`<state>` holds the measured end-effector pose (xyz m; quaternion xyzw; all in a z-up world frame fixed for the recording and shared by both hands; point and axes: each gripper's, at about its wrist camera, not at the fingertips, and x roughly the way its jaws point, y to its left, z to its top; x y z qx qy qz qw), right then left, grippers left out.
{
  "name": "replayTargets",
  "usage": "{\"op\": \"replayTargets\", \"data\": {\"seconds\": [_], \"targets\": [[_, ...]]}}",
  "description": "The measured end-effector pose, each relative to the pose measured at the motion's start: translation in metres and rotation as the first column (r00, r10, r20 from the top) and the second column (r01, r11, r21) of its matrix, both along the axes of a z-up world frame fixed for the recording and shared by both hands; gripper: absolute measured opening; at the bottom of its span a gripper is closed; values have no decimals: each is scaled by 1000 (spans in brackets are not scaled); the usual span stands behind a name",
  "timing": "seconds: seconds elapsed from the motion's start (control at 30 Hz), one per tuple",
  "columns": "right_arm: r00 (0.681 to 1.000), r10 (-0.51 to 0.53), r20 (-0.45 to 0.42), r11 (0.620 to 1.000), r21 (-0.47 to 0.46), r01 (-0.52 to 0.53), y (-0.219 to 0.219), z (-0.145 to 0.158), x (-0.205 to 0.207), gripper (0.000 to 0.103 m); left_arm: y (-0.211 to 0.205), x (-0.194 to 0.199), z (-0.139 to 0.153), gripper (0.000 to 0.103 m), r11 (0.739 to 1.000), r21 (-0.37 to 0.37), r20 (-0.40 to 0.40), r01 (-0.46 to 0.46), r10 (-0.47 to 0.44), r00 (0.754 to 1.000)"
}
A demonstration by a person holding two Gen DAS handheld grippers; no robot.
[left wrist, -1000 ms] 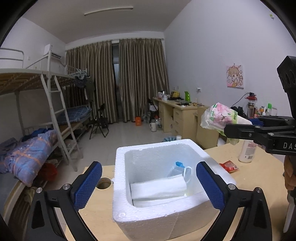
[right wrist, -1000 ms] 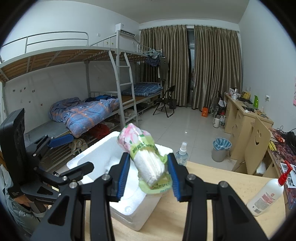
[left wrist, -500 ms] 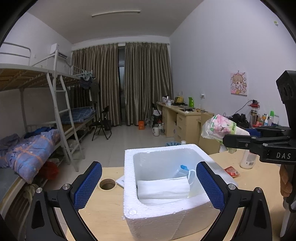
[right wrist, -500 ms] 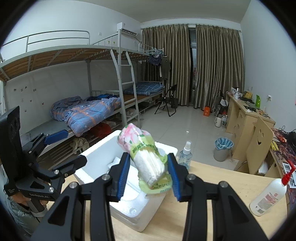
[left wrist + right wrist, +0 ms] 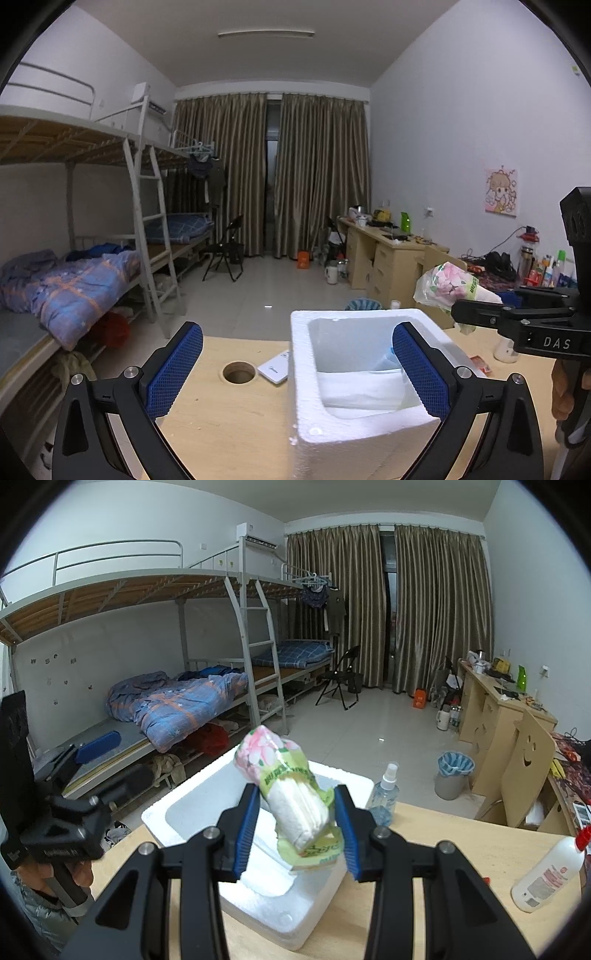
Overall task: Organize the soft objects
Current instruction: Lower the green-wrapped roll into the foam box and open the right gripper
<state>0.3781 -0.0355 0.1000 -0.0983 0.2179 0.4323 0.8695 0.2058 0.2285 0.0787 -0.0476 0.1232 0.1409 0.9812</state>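
The right gripper (image 5: pixel 295 827) is clamped on a tissue pack (image 5: pixel 291 797), its blue pads pressing the pack's lower half while the flowered top sticks up and leans left. The pack hangs in the air above the near right part of the foam box (image 5: pixel 184 805), not yet inside it; from the left wrist view the same pack (image 5: pixel 448 286) sits just beyond the box's far right corner. The left gripper (image 5: pixel 295 373) is spread wide and holds nothing, one pad over the bare table (image 5: pixel 229 417) and the other over the box's (image 5: pixel 354 439) right wall. Folded white cloth (image 5: pixel 358 387) already lies in the box with something pale blue (image 5: pixel 388 360) behind it, too hidden to name. The step in hand looks like carrying the pack to the box. Next, the pack likely needs to move over the opening, come down onto the cloth, and only then be let go; its soft wrapper may cling to a pad. A spray bottle (image 5: pixel 386 794) and lotion bottle (image 5: pixel 546 875) stand well clear.
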Motion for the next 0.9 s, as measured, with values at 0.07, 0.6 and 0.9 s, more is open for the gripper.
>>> {"op": "replayTargets", "data": {"seconds": [0.07, 0.6, 0.9], "targets": [[1000, 3, -6, 1000, -1, -3, 6, -2, 2, 46, -1, 3, -3, 103, 1000, 5, -10, -12, 12, 1000], [998, 19, -53, 999, -33, -20, 20, -22, 11, 46, -12, 7, -19, 103, 1000, 18, 13, 10, -10, 1000], [998, 13, -54, 999, -35, -15, 21, -19, 14, 46, -9, 10, -23, 103, 1000, -7, 7, 20, -20, 1000]]}}
